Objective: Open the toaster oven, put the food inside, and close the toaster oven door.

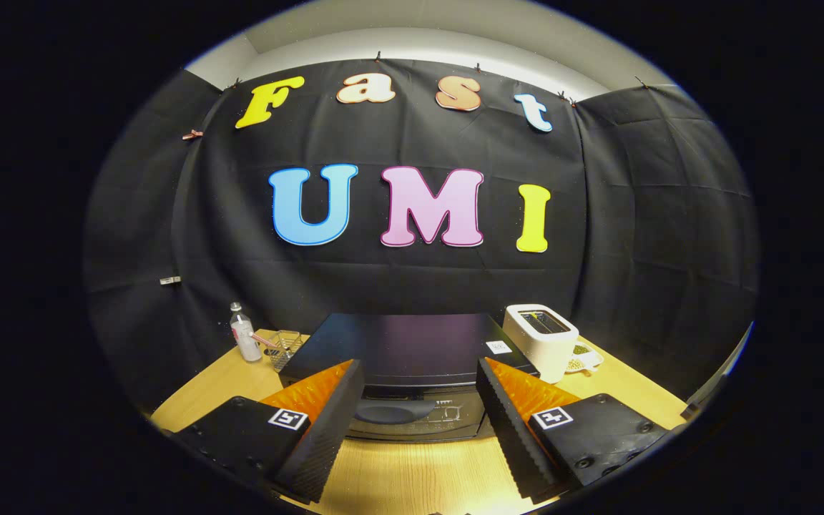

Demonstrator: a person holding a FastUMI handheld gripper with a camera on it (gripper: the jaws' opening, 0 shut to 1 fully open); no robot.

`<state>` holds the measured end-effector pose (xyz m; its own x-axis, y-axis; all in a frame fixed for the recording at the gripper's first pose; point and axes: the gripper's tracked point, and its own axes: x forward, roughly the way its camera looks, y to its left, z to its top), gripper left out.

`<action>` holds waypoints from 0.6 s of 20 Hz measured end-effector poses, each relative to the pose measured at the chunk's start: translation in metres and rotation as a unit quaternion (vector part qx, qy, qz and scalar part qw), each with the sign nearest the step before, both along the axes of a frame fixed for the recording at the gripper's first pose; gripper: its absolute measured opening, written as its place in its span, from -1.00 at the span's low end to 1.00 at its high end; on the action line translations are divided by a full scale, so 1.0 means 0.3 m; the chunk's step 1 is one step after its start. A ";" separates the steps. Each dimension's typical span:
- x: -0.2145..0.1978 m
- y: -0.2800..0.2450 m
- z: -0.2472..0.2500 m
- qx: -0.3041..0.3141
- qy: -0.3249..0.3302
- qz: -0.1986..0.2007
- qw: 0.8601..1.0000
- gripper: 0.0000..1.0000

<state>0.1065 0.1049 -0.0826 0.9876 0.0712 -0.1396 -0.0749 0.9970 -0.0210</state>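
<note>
**Black toaster oven shut, gripper spread wide before its door**

Black and boxy, the toaster oven (412, 350) sits on a light wooden table (412, 472) against the dark cloth wall of the booth. Its door is closed, and the long dark handle (394, 410) runs across the top of the door front, seen in the gap between the two fingers. A small white sticker (498, 347) lies on the oven's top near its right rear corner.

The gripper (419, 429) has its fingers set wide apart, holding nothing; they frame the oven's front, one on each side of the handle, and neither touches it.

Just beside the oven on the right stands a white pop-up toaster (542, 338), and behind that a small plate (584, 357) with something greenish on it, too small to tell what. On the left of the oven are a clear wire-like basket (285, 346) and, beside it, a clear plastic bottle (243, 333) standing upright.
</note>
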 end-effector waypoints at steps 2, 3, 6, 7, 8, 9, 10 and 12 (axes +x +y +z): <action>0.048 0.023 -0.049 -0.001 0.012 -0.001 1.000 0.95; 0.067 0.033 -0.077 0.000 0.019 -0.002 1.000 0.95; 0.115 0.076 -0.149 0.000 0.038 0.002 0.999 0.95; 0.127 0.089 -0.170 -0.003 0.043 0.005 0.999 0.95; 0.137 0.102 -0.191 -0.007 0.048 0.009 0.999 0.96; 0.140 0.119 -0.218 -0.008 0.058 0.015 0.998 0.96; 0.143 0.134 -0.239 -0.010 0.066 0.022 0.998 0.96; 0.145 0.137 -0.273 -0.006 0.081 0.023 0.996 0.96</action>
<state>0.1501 0.1461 -0.1645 0.9476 0.1134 -0.2988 -0.1238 0.9922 -0.0161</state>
